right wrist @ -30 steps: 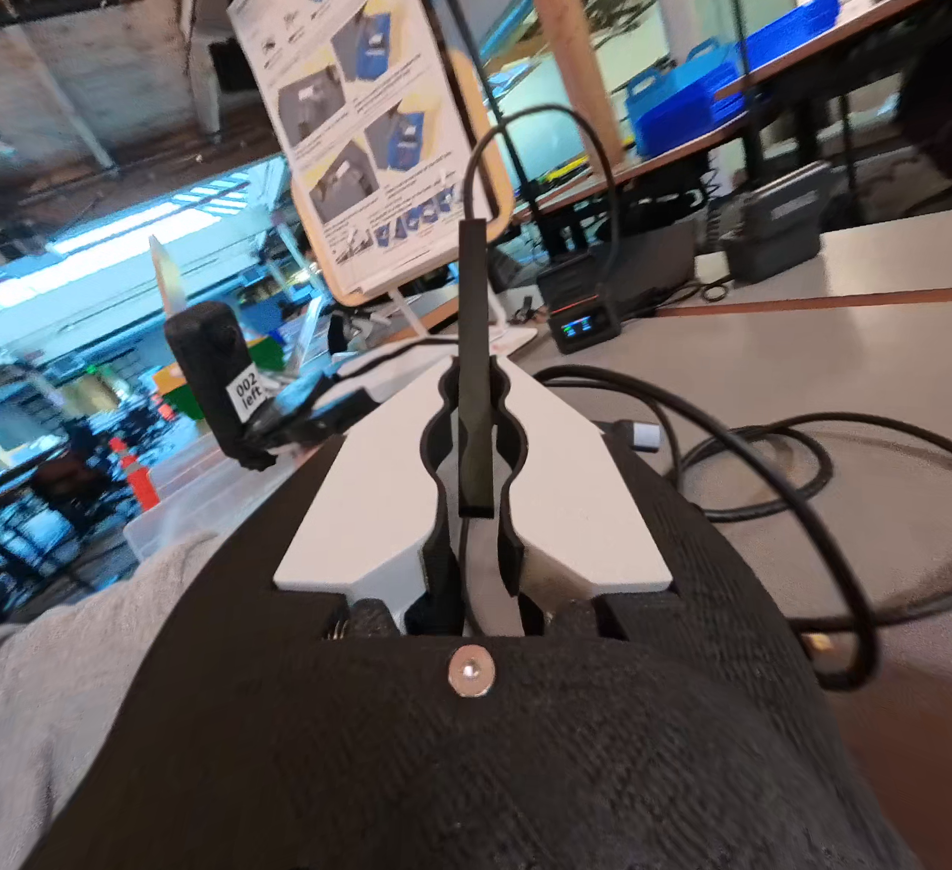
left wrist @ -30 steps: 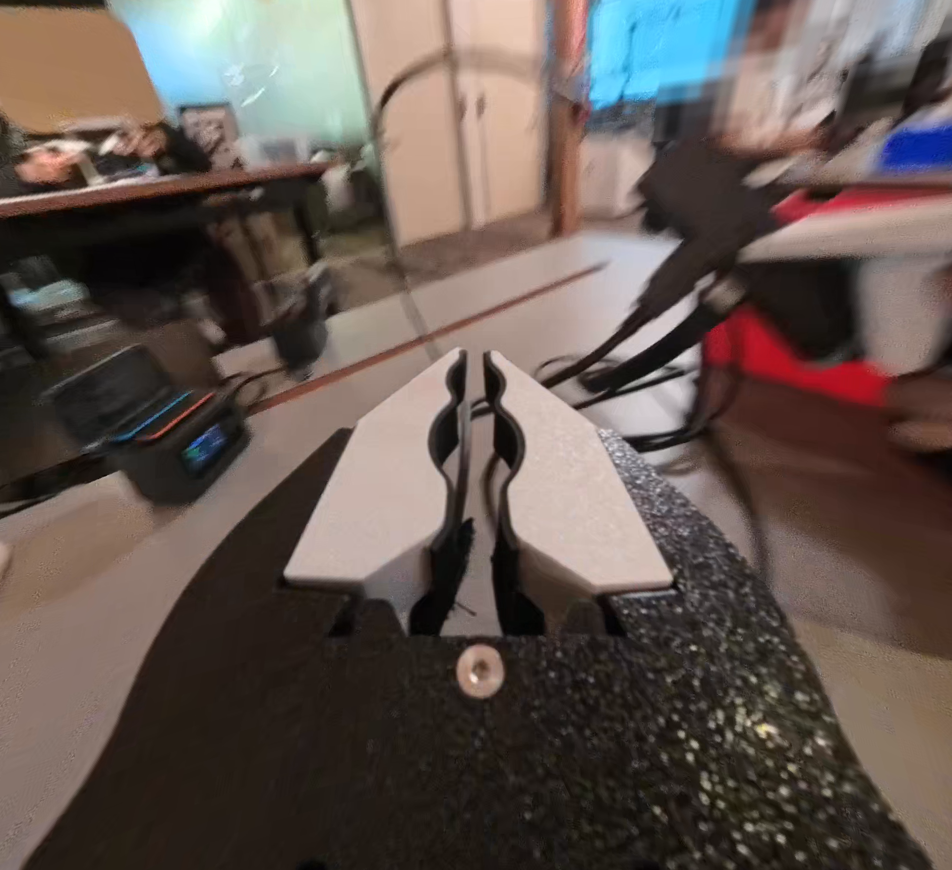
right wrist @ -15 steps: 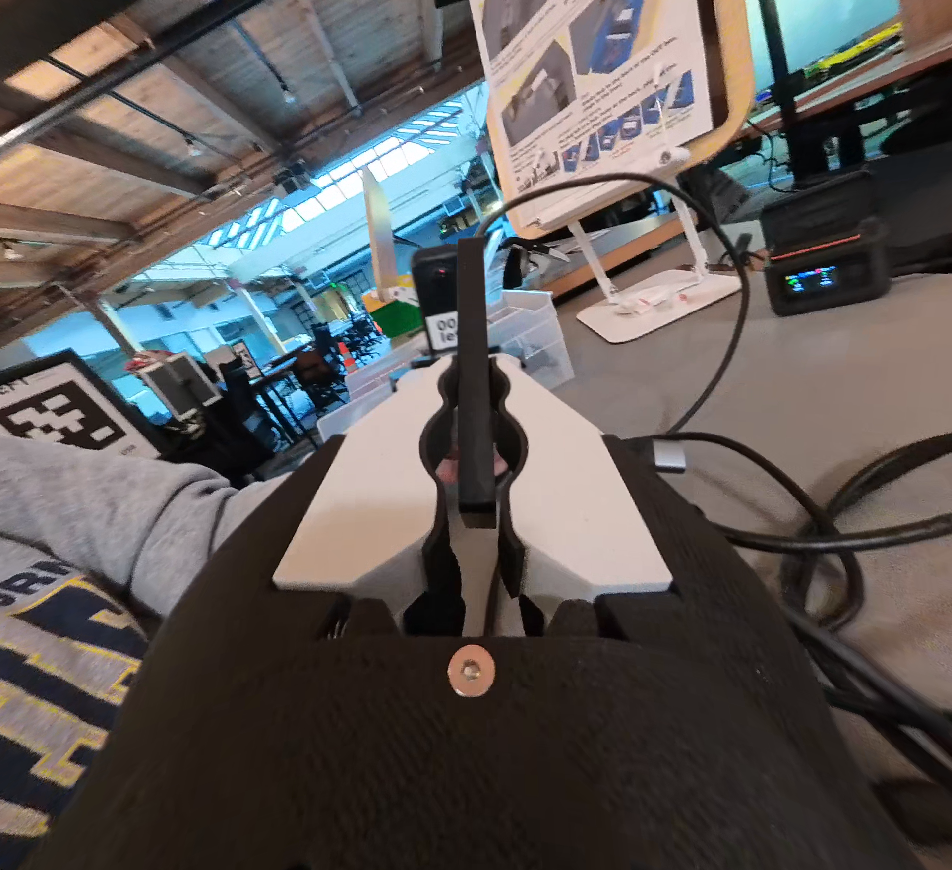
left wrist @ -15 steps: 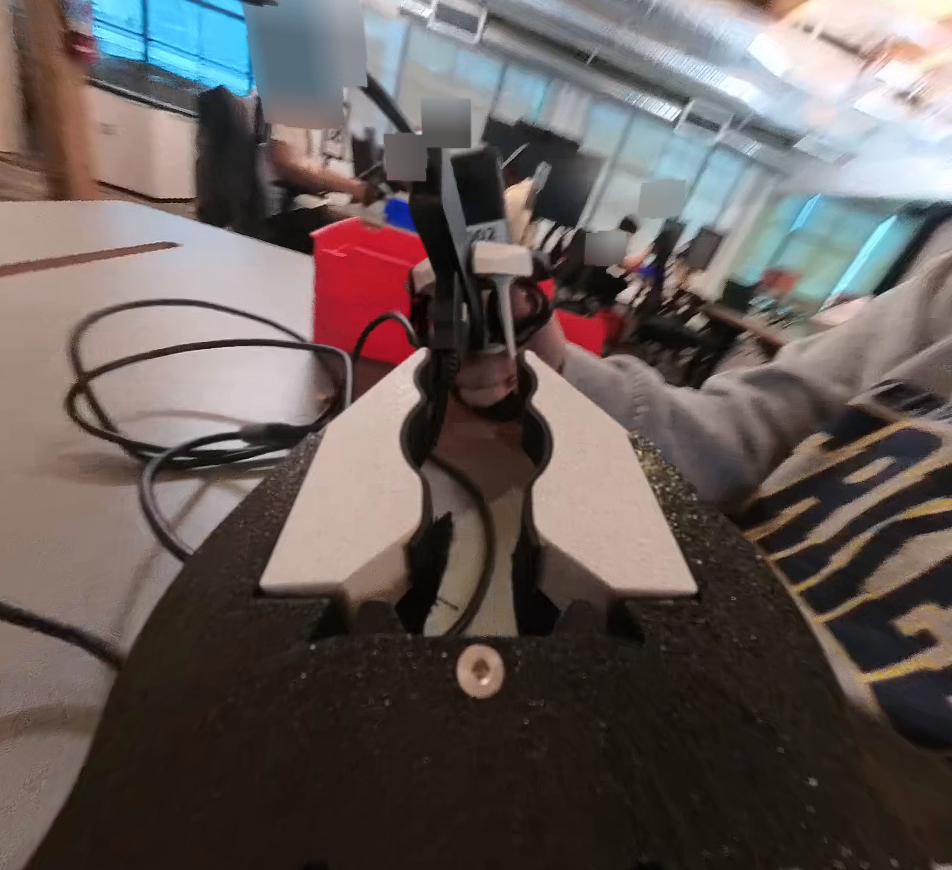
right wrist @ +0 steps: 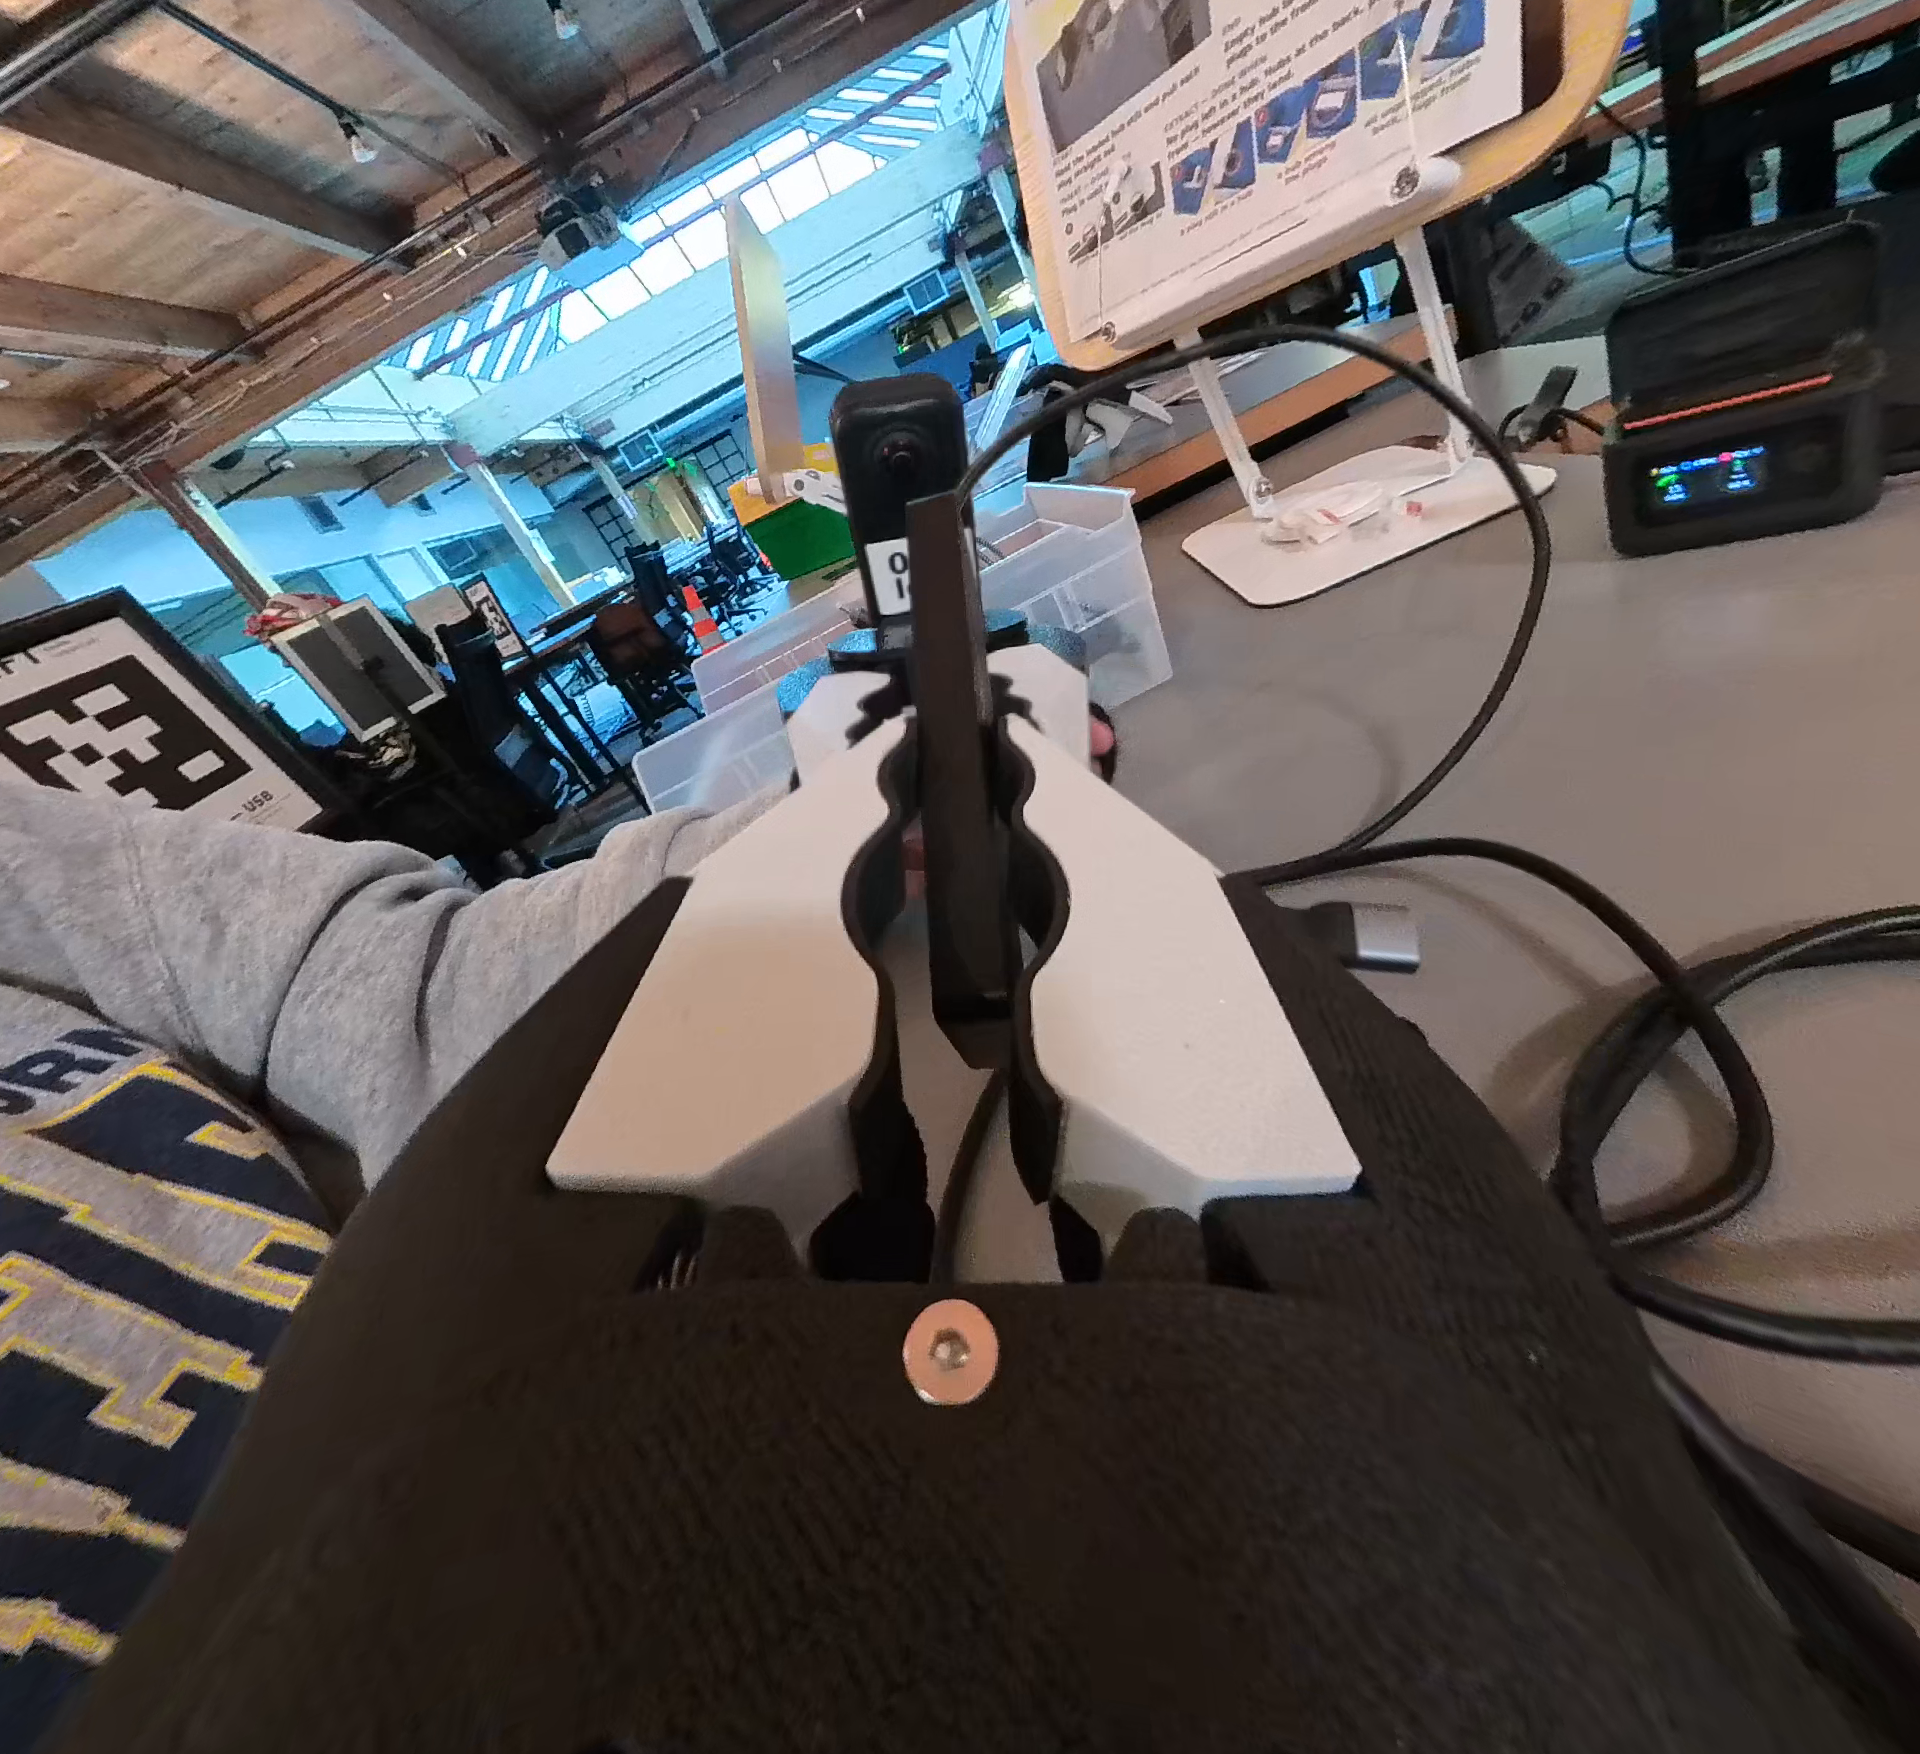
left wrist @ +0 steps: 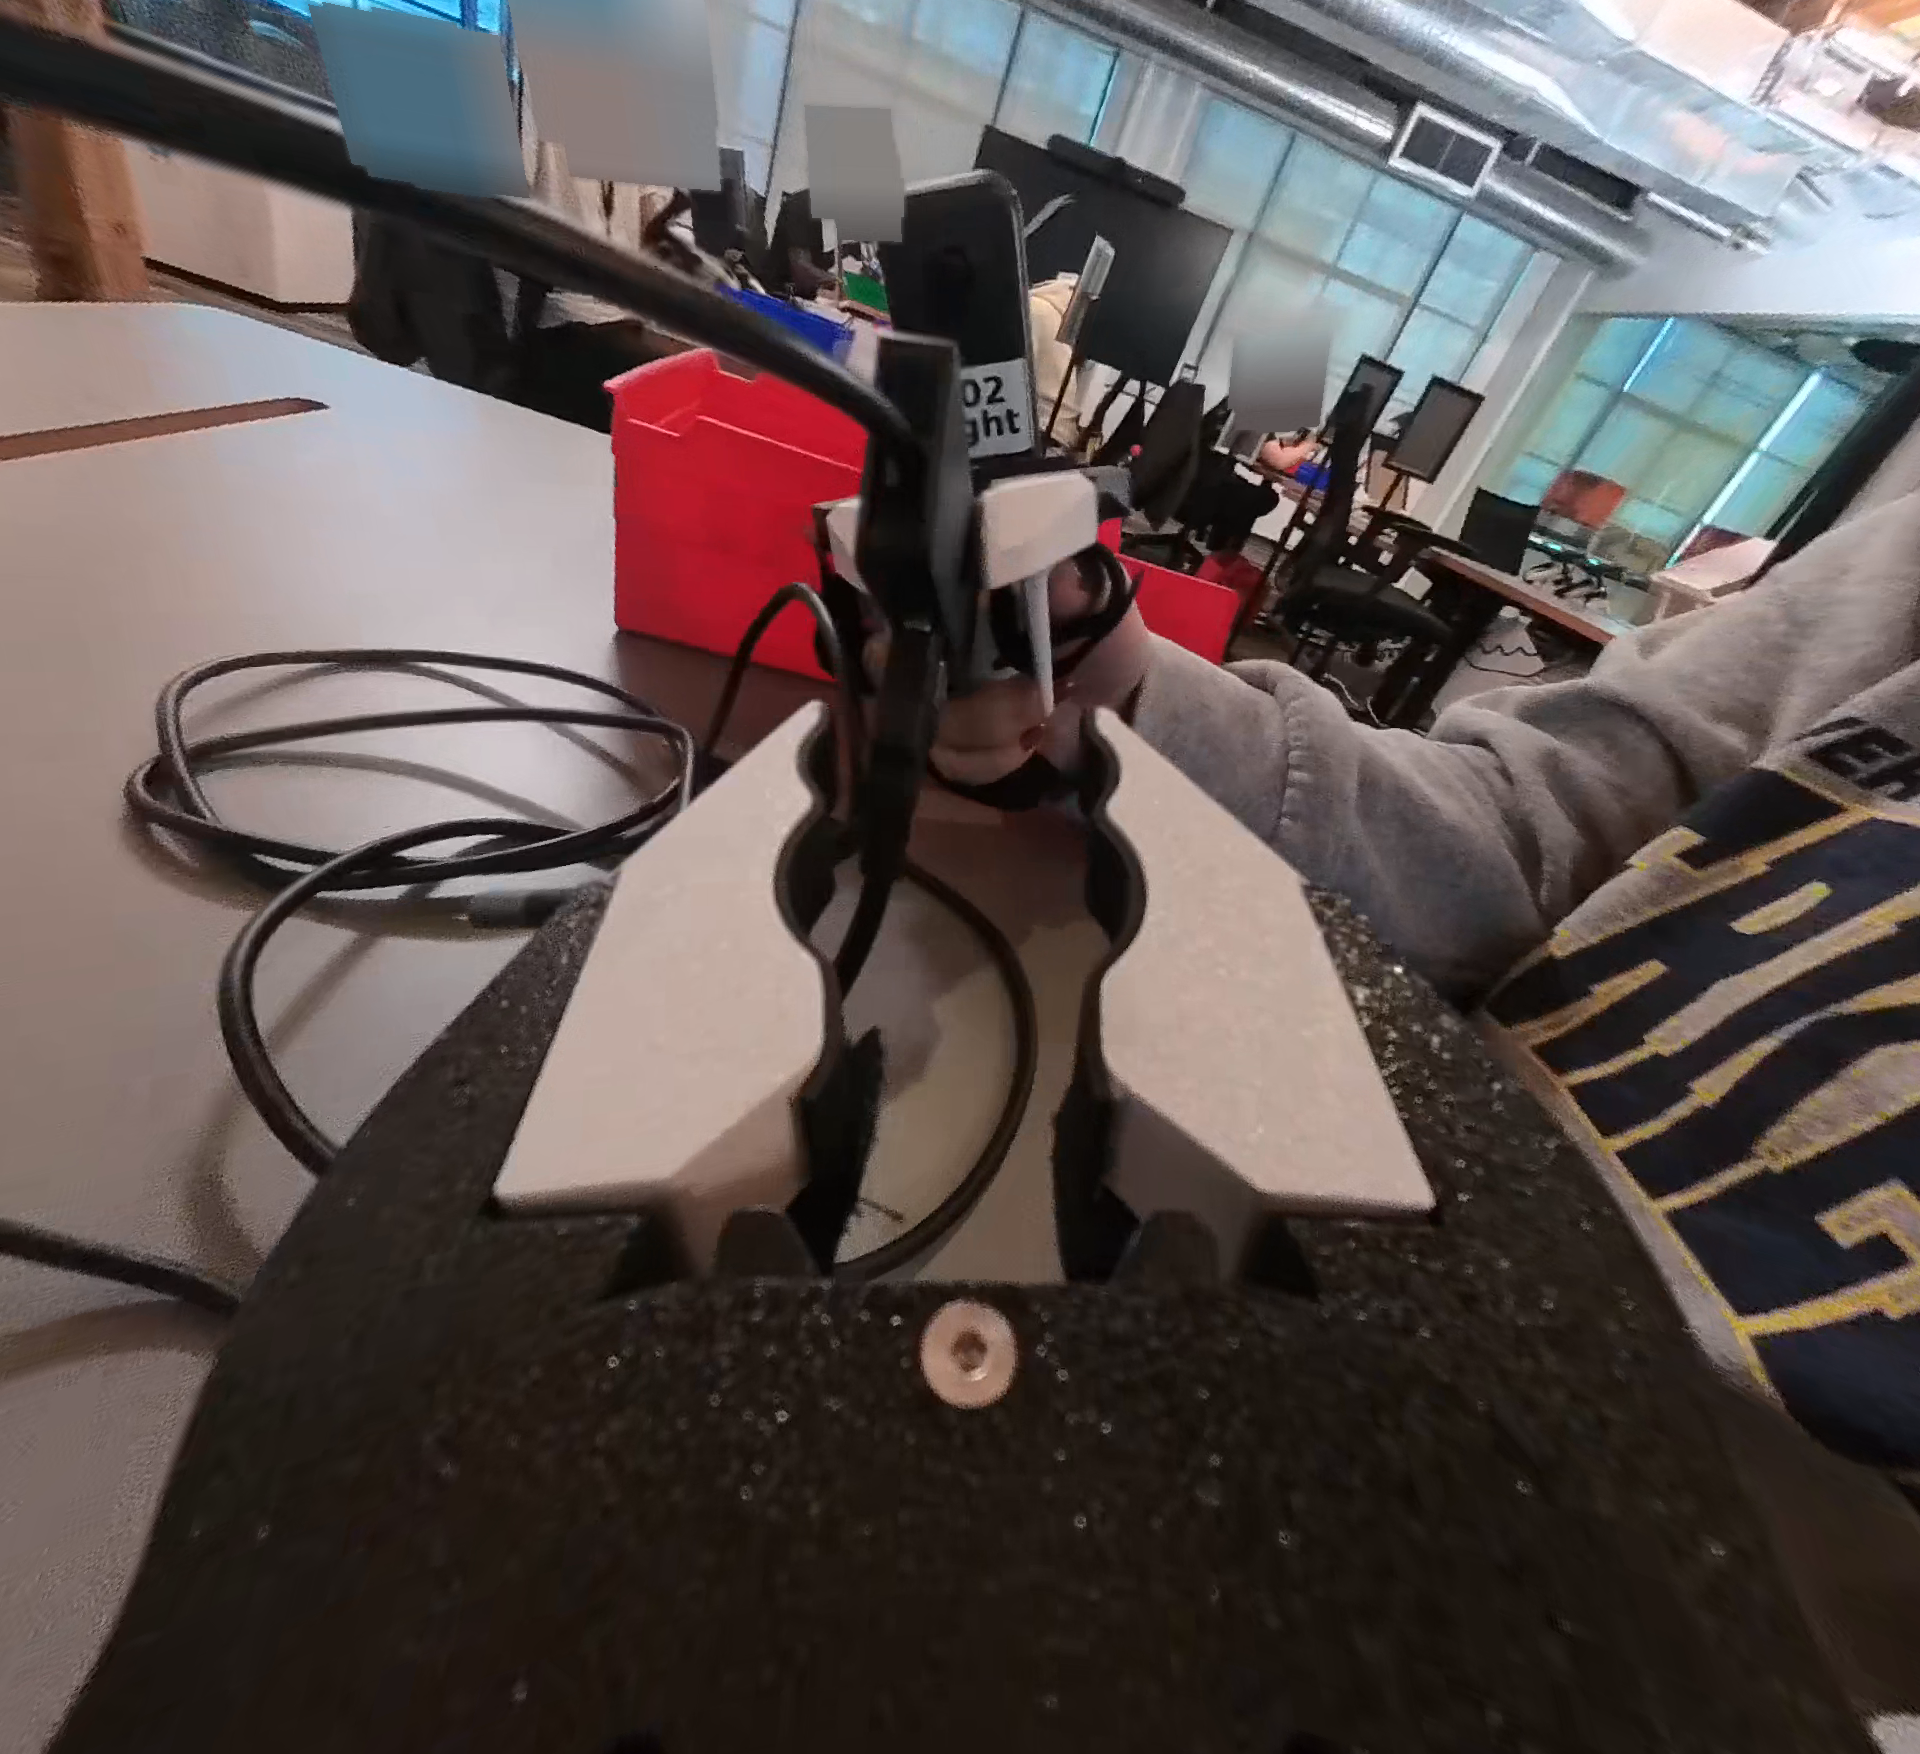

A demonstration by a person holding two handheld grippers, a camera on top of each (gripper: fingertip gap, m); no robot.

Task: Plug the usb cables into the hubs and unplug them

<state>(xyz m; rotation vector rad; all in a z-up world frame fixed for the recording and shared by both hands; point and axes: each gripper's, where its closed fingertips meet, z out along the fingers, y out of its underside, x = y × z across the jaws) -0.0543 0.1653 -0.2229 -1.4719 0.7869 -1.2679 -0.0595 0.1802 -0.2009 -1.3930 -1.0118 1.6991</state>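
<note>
The right gripper (right wrist: 961,769) is clamped on a slim black hub (right wrist: 951,769), holding it upright between its white fingers (right wrist: 769,998), with a thin black cable (right wrist: 1496,665) arcing from the hub's top over to the grey table (right wrist: 1714,717). The left gripper (left wrist: 956,748) faces it with its jaws standing apart and nothing between them; in the left wrist view the hub (left wrist: 914,499) shows beyond the fingertips, pinched in the right gripper (left wrist: 956,551), and a dark cable (left wrist: 883,831) hangs from it down into the gap between the left fingers (left wrist: 707,956). Whether the end of that cable is seated in a port or merely dangling is hard to tell, since the hub's edge is dark and slightly blurred. More black cable lies coiled on the table (left wrist: 395,769), and a loose silver-tipped plug (right wrist: 1371,935) rests just beside the right gripper's body. A red bin (left wrist: 717,520) stands behind the hub. The step in hand appears to be the hand-off between the two tools: one steadies the hub while the other lines up on a cable. The next move likely calls for the left gripper to close squarely on the connector near the hub, not on the slack, and then move along the port's axis while the right keeps the hub from twisting.
</note>
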